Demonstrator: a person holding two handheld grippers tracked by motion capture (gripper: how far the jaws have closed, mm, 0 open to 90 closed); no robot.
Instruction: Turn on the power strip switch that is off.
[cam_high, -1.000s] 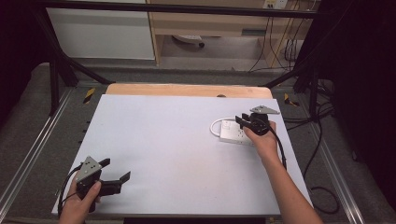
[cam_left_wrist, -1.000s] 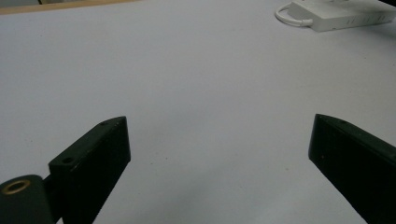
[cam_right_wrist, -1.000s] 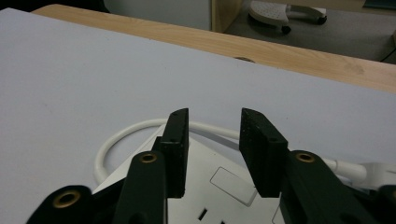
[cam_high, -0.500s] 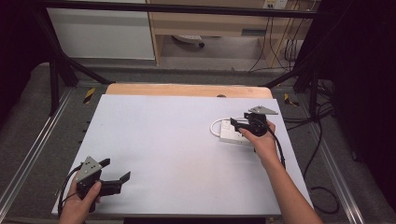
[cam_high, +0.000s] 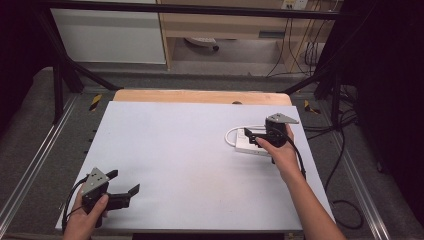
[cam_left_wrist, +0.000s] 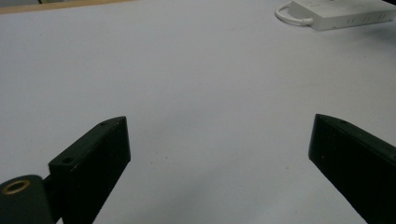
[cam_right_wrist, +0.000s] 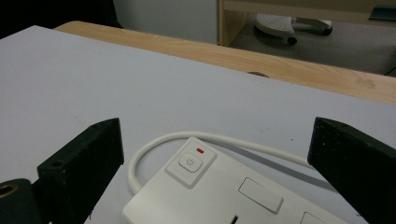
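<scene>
Jaws of the right gripper (cam_high: 256, 136), just opening wide with nothing clamped, hover over the power strip (cam_high: 252, 144) at the table's (cam_high: 175, 150) three o'clock, probably freeing its switch (cam_right_wrist: 190, 163). Left gripper (cam_high: 127, 192) waits wide at seven.

Right gripper (cam_high: 255, 136) — jaws just opened wide — hovers over the white power strip (cam_high: 248, 145).

From above the near edge we look forward and down on the whole table (cam_high: 190, 150). Our left gripper view sits low at the near left, facing far right; the right one hangs close over the power strip (cam_right_wrist: 243, 196), which all views share.
</scene>
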